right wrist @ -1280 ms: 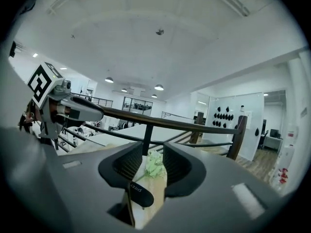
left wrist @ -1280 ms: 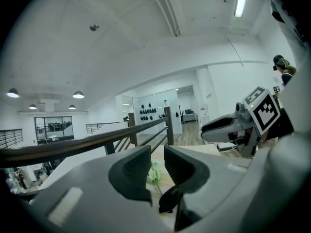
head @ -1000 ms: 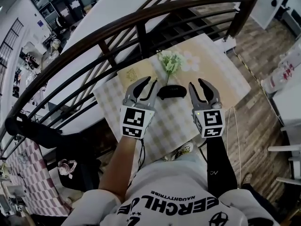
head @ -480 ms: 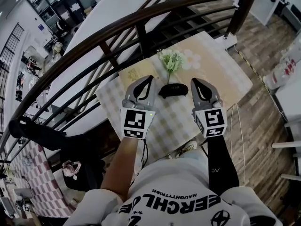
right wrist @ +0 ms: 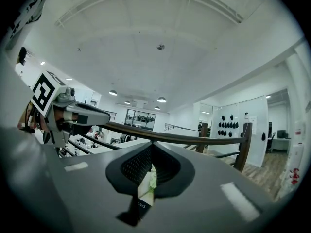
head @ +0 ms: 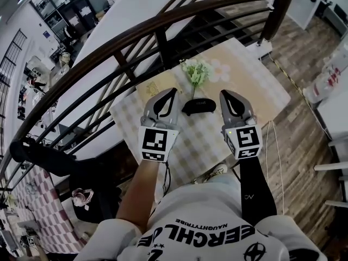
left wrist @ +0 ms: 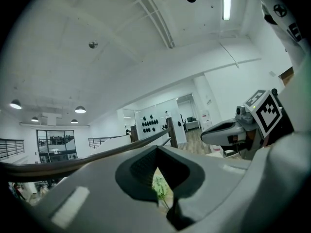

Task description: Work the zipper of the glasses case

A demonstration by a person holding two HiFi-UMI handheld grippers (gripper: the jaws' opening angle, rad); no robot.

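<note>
The black glasses case [head: 198, 106] lies zipped on the checked tablecloth, seen in the head view between my two grippers. My left gripper [head: 172, 93] is held just left of the case, jaws together with nothing between them. My right gripper [head: 224, 94] hovers just right of the case, also shut and empty. Neither touches the case. In the left gripper view the left gripper [left wrist: 157, 149] has its jaws met, and the right gripper [left wrist: 233, 130] shows at the side. The right gripper view shows the right gripper [right wrist: 152, 145] equally shut.
A small vase of pale flowers [head: 197, 72] stands just behind the case. A yellowish mat [head: 155, 85] lies at the back left of the small table [head: 201, 143]. A dark wooden railing [head: 163, 23] curves beyond it, above a stairwell. Wood floor lies to the right.
Both grippers stood with jaws apart a second ago and are now shut on nothing. The hands have hardly shifted beside the case.
</note>
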